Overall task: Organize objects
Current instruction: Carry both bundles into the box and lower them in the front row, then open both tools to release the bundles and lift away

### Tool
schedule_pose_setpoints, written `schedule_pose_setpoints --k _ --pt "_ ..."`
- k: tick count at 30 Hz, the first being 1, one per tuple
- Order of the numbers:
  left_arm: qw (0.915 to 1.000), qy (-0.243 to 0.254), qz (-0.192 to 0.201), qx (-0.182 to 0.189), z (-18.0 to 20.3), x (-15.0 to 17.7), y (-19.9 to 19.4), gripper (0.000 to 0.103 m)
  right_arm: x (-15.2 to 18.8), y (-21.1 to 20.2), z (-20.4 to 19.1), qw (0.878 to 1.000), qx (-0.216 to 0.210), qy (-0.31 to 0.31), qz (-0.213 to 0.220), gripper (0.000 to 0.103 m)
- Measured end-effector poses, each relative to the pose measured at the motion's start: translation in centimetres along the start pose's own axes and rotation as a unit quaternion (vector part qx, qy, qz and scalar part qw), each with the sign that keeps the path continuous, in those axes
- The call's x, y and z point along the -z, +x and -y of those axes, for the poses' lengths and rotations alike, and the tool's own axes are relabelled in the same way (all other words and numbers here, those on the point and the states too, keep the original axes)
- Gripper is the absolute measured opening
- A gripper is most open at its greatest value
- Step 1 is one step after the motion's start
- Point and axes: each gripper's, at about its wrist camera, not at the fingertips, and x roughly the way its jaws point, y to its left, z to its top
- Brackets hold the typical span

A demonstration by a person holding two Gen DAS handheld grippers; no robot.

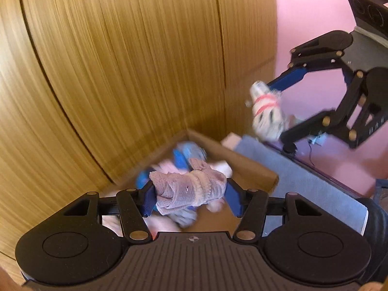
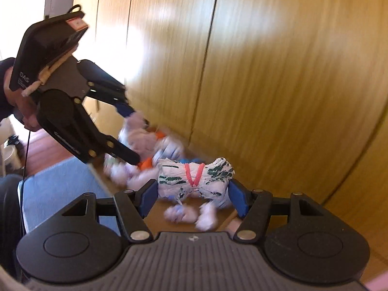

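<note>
2 grippers in view, each clamped on 1 cloth bundle. Left gripper (image 1: 190, 195) shut on a pinkish mesh bundle (image 1: 191, 189), blue pads pressing both ends, bundle lying crosswise btwn them, held in the air above a cardboard box (image 1: 257, 167). Right gripper (image 2: 192, 194) clamped on a white bundle w/ green marks (image 2: 194, 178), tied round the middle w/ 1 red band (image 2: 194, 174); also crosswise btwn the pads, also off the ground above the box.

1 box only, open-topped, tucked vs. the wood cupboard doors (image 1: 121, 72). Inside: a blurred heap of more bundles (image 1: 186, 157), blue, pink, white, at least 2 orange bits seen from the right wrist view; exact count can't tell, too smeared.

Box's right edge touching or just beside 1 blue-grey mat (image 1: 303, 177) on the floor; which, can't tell. Pink wall (image 1: 315, 24) past the doors' right edge.

1 hand (image 2: 19, 106) w/ dark sleeve seen behind the left gripper. 3 door seams visible in the left wrist view.
</note>
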Motion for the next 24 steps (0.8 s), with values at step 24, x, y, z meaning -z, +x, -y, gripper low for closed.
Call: schedule_pose_setpoints --k 24 --pt "0.9909 -0.062 -0.079 0.09 -1.8 5.3 9.9 0.063 4.8 11.3 0.0 0.989 -0.069 0.006 -0.133 0.06"
